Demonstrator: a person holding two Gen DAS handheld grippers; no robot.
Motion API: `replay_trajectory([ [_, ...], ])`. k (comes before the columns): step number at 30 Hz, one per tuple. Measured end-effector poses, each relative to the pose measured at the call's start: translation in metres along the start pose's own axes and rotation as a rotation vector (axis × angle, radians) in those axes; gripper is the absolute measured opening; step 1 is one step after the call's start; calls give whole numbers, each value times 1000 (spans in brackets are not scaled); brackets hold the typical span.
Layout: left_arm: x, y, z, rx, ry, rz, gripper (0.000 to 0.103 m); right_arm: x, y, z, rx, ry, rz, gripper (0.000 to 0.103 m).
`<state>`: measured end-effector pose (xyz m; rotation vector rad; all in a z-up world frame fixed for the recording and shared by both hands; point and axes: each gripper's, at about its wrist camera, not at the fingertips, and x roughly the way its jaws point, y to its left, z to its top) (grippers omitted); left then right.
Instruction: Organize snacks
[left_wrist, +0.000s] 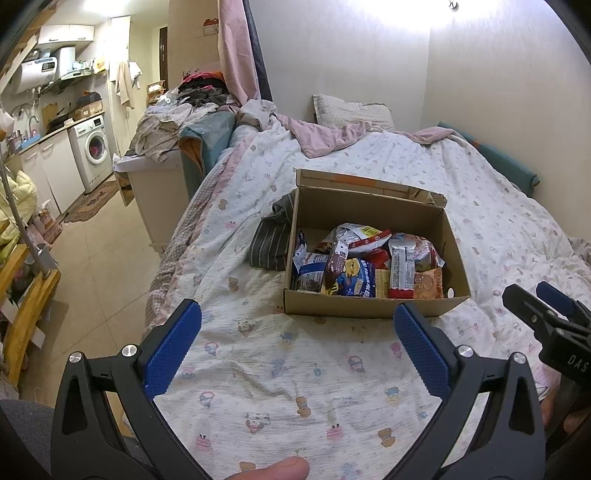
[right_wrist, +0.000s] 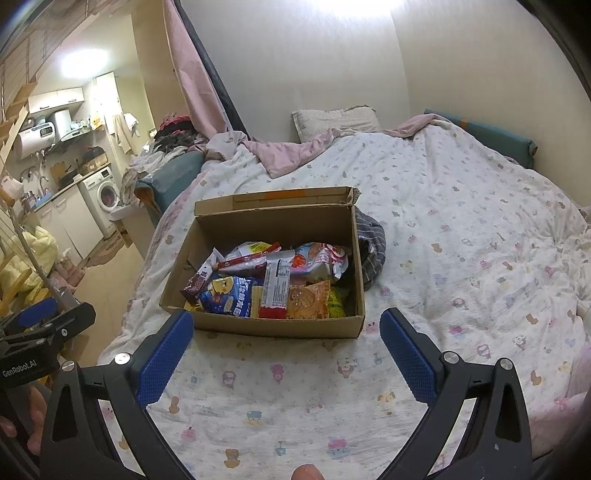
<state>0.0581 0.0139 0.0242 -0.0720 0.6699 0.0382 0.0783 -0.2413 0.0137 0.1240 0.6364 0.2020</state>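
An open cardboard box (left_wrist: 373, 308) rests on the bed, and in the right wrist view the same cardboard box (right_wrist: 273, 325) lies just past my fingers. Several snack packets (left_wrist: 354, 280) fill it: a blue bag (right_wrist: 229, 299), a red-and-white bar (right_wrist: 275, 291), an orange packet (right_wrist: 308, 301). My left gripper (left_wrist: 297, 326) hangs open above the quilt, short of the box's near wall, with nothing between its fingers. My right gripper (right_wrist: 286, 334) is likewise open and holds nothing. Each gripper shows at the edge of the other's view.
A patterned quilt (left_wrist: 295, 387) covers the bed, with a pillow (left_wrist: 351, 110) at the wall. A striped grey cloth (left_wrist: 271, 236) lies against the box's far side. Left of the bed are tiled floor (left_wrist: 99, 258), a washing machine (left_wrist: 92, 147) and piled laundry (left_wrist: 173, 125).
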Motion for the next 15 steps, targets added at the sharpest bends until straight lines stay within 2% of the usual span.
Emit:
replay_trajectory([
  [11,0,4,-3,-4,6,0,103,-1,-1,0,12,-8,-2,103],
  [15,3,6,-3,-22,16,-34,103,-1,-2,1,16,-8,0,103],
])
